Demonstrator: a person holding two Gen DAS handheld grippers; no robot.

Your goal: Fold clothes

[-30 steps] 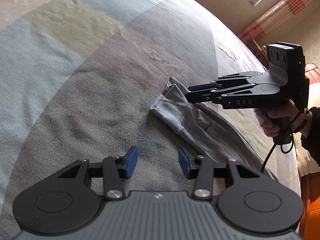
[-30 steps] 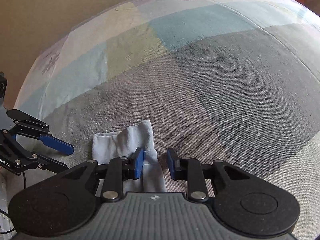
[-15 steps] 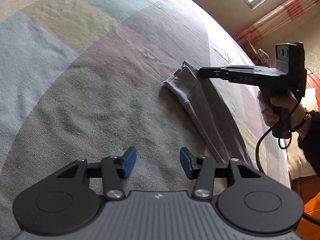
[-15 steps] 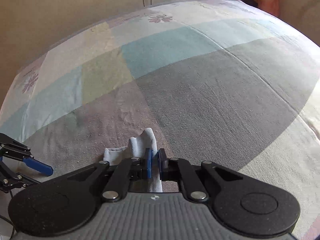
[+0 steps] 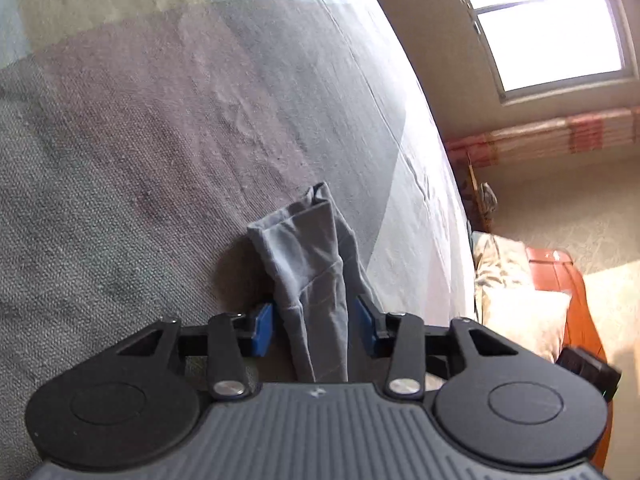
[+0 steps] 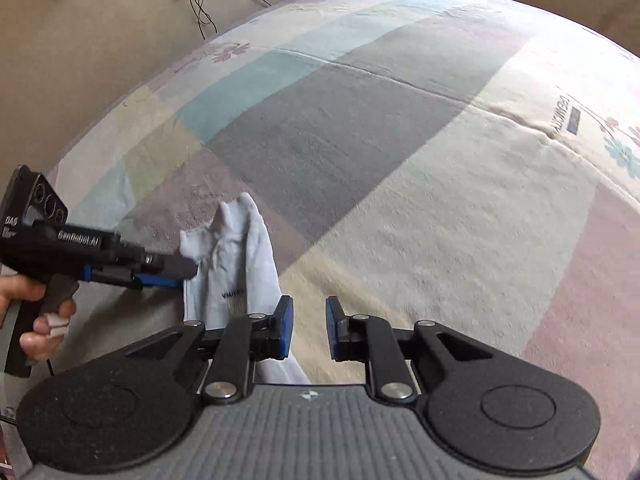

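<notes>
Patchwork bedding covers the bed (image 6: 400, 128), with a bright window (image 5: 548, 28) at the upper right of the left wrist view. Your grey garment (image 5: 316, 272) lies bunched as a narrow strip at lower centre of that view, running between the left tongs (image 5: 312, 322), which stand spread on either side of it and not pinching. From the right wrist view the left tongs (image 6: 172, 270) reach the cloth's (image 6: 236, 264) left edge. Your right tongs (image 6: 309, 328) are parted and empty, the cloth just beside their left pad. Close the left tongs on a single clean edge (not the whole bundle), then take the matching corner with the right, so the fold likely lands flat.
</notes>
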